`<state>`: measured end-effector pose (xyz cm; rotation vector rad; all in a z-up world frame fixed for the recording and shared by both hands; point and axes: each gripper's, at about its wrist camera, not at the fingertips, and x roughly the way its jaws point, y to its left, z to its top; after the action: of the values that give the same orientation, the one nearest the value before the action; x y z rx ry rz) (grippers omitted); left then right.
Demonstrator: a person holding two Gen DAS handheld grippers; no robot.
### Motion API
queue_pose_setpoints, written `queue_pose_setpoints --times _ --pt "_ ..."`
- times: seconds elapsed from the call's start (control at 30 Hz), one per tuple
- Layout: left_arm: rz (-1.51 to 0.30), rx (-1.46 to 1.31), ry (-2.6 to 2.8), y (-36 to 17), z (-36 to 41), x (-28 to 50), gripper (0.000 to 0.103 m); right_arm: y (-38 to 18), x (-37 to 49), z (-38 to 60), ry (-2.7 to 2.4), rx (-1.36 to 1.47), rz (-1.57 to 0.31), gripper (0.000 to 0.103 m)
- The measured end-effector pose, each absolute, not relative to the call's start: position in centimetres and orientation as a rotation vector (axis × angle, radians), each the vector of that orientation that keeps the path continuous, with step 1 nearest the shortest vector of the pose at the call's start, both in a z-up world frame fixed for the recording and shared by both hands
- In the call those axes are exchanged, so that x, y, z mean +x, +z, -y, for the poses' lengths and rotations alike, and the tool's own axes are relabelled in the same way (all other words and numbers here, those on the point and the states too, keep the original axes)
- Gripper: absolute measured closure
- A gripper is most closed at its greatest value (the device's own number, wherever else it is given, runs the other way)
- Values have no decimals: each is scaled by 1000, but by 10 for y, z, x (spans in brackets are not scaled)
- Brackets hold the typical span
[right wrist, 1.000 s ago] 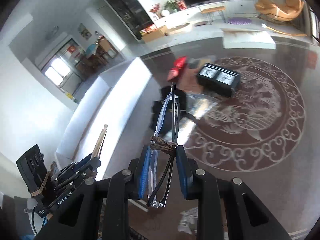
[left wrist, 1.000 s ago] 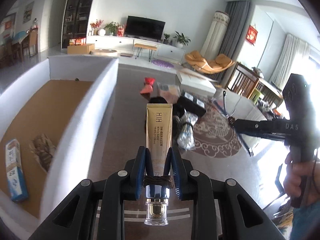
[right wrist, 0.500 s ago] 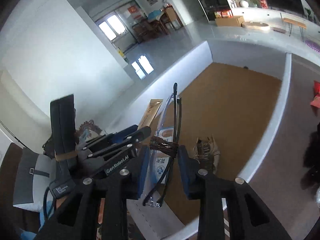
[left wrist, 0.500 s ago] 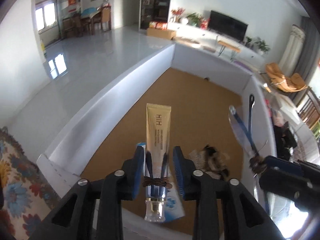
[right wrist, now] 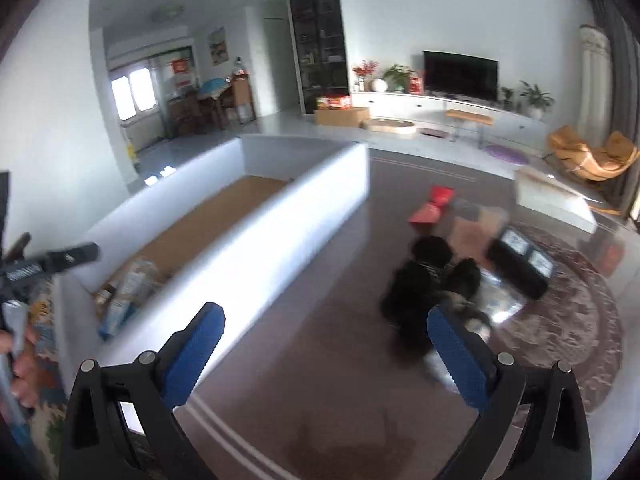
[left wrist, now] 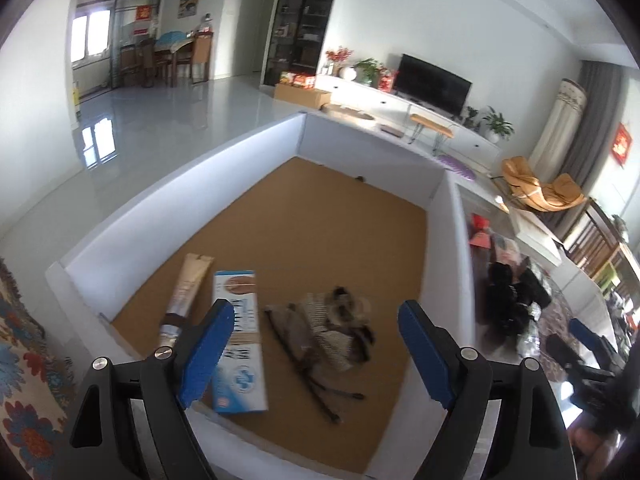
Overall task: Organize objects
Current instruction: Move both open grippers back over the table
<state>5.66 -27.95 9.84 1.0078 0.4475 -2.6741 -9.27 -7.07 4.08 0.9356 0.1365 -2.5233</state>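
My left gripper (left wrist: 316, 344) is open and empty above the near end of a white-walled box (left wrist: 200, 184) with a brown floor. In the box lie a gold cream tube (left wrist: 184, 300), a blue and white carton (left wrist: 238, 336), a pair of glasses (left wrist: 308, 360) and a striped pouch (left wrist: 336, 332). My right gripper (right wrist: 326, 356) is open and empty over the dark table, right of the box (right wrist: 256, 224). A black fuzzy item (right wrist: 424, 280), a black case (right wrist: 520, 260) and red packets (right wrist: 434, 204) lie beyond it.
A round patterned mat (right wrist: 568, 320) covers the table's right part, with a white box (right wrist: 552, 200) behind it. The remaining pile also shows right of the box wall in the left wrist view (left wrist: 512, 296). A floral cloth (left wrist: 24, 360) lies left of the box.
The left gripper let go of the gold tube and the right let go of the glasses; both now lie in the box. The right gripper has swung back over the table.
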Motion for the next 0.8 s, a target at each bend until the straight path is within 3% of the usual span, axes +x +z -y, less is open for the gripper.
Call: queue_pose_setpoints --times 0.2,0.27,0.4,0.7,0.8 --pt "-348 1045 -2976 117 182 52 18 -10 -102 -48 -2739 1150 -266 2" --pt "-287 1118 -3032 113 154 43 8 -16 -102 -81 -2777 1223 -244 2" --pt "-82 1284 -3015 80 95 18 6 -35 -115 -116 -2785 1369 -182 2" --pt "159 1448 -2810 2 60 -43 6 -49 -120 -125 -2766 1420 -73 0" --pt "89 1453 -2819 -8 69 -50 4 -50 -121 -125 -2757 1424 -52 0"
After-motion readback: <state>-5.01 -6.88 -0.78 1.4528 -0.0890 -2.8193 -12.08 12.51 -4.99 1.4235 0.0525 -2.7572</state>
